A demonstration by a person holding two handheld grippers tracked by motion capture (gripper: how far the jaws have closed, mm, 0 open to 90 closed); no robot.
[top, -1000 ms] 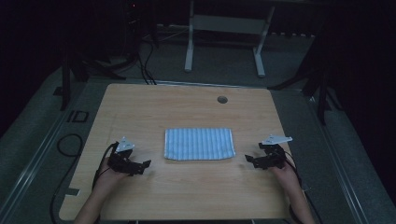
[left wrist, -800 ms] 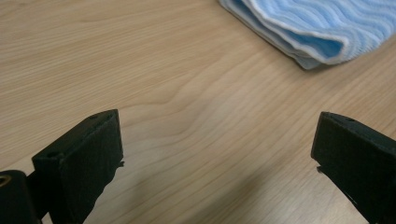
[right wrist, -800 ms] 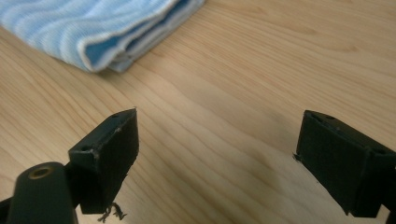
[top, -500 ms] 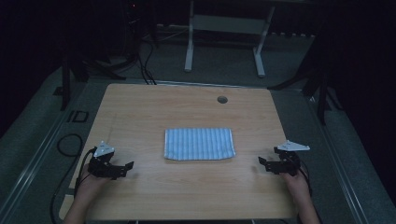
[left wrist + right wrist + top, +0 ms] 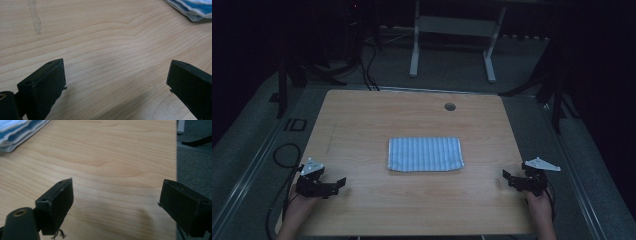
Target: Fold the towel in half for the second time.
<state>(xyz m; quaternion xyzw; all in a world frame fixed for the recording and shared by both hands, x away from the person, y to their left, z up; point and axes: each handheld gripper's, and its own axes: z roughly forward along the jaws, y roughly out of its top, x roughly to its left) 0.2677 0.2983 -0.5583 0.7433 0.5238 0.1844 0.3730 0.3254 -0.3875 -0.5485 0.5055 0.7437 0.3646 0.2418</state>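
Observation:
A folded blue-and-white striped cloth (image 5: 425, 154) lies flat at the middle of the wooden table (image 5: 362, 120). My left gripper (image 5: 341, 182) rests near the table's front left corner, open, its jaws wide apart over bare wood. Its own view has the left gripper (image 5: 115, 82) empty and a corner of the cloth (image 5: 192, 8) at top right. My right gripper (image 5: 506, 176) sits at the front right edge, open too. In the right gripper view the right gripper (image 5: 117, 202) holds nothing, and the cloth (image 5: 17, 132) is at top left.
A round cable hole (image 5: 450, 106) sits near the table's far edge. Beyond the table stand the white legs of another desk (image 5: 452, 45) on a dark floor. Cables (image 5: 287, 155) trail off the table's left side. The table's right edge (image 5: 176, 170) lies close to my right gripper.
Both grippers have drawn back from the cloth's sides, outward and toward the front corners of the table. The cloth has stayed still.

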